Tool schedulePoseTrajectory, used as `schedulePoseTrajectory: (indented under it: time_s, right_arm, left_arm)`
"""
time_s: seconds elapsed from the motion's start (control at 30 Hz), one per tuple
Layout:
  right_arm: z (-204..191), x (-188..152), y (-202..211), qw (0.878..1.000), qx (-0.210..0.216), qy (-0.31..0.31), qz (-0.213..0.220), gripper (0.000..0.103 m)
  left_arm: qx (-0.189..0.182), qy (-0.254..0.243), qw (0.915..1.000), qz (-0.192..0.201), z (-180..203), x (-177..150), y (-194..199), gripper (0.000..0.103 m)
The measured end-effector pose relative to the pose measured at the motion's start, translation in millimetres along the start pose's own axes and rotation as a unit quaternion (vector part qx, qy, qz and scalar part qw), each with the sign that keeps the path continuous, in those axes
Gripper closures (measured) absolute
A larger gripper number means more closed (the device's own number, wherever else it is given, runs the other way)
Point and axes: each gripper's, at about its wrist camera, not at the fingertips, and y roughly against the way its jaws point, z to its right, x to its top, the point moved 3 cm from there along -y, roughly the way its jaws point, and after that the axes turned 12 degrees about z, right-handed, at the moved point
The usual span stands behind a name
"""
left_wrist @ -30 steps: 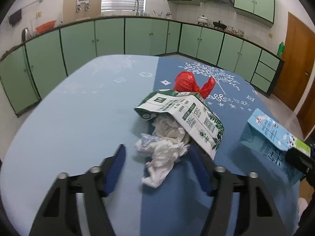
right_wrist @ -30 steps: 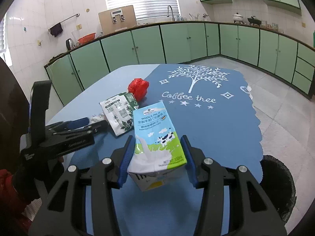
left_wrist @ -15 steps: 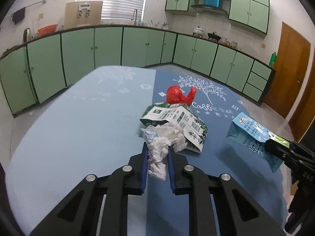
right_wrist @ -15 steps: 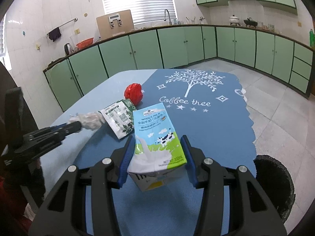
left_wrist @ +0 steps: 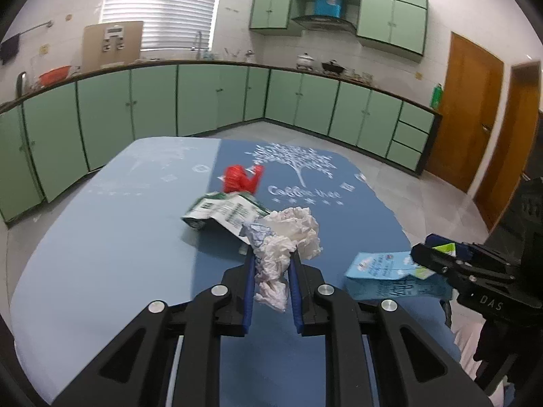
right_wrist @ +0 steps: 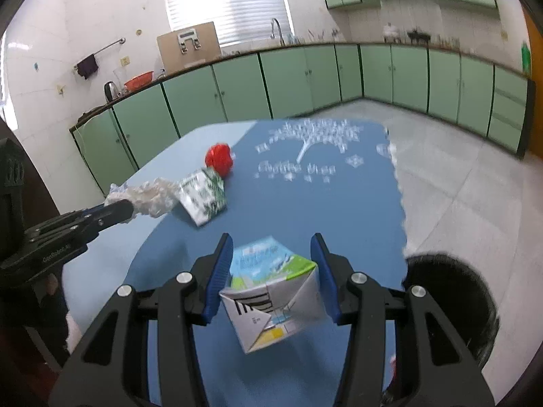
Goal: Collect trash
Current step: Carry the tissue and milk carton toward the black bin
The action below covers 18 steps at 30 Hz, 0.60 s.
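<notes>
**Two grippers lift trash above a blue table**

A crumpled white paper wad is pinched in the narrow left gripper, above the blue tablecloth. Right of the wad, the right gripper clamps a blue-and-white milk carton, tilted and blurred. A flattened green-and-white carton and red plastic bag lie beyond the wad. A black bin is partly hidden.

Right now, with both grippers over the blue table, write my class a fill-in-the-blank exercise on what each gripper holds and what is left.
1. The left gripper is shut on a crumpled white ____.
2. The right gripper holds a milk ____ between its pads.
3. The green and white pouch on the table lies just in front of a crumpled ____ bag.
4. On the floor beside the table stands a ____ bin.

Missing words: tissue; carton; red; black
</notes>
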Motion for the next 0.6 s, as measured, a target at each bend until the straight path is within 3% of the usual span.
schedulePoseTrajectory:
  time_s: [0.23, 0.33, 0.4, 0.5, 0.6]
  right_arm:
    - [-3.7, -30.7, -4.5, 0.999, 0.013, 0.006, -0.053, 0.056]
    - [-10.2, -38.8, -10.7, 0.997, 0.012, 0.023, -0.070, 0.041]
    - [-13.9, -41.6, -13.4, 0.996, 0.011, 0.036, -0.075, 0.039]
    - [-17.5, -45.2, -17.9, 0.995, 0.004, 0.053, -0.080, 0.040]
    - [-16.4, -48.6, -20.6, 0.994, 0.000, 0.066, -0.086, 0.053]
  left_arm:
    - [0.005, -0.014, 0.9994, -0.030, 11.3, -23.5, -9.6, 0.085]
    - [0.012, -0.020, 0.9989, -0.040, 9.2, -34.8, -11.3, 0.085]
    - [0.016, -0.018, 0.9987, -0.046, 6.0, -38.4, -11.6, 0.085]
    - [0.022, -0.015, 0.9986, -0.045, 1.6, -38.7, -11.4, 0.085]
    - [0.022, -0.013, 0.9988, -0.042, -0.1, -37.3, -10.0, 0.085]
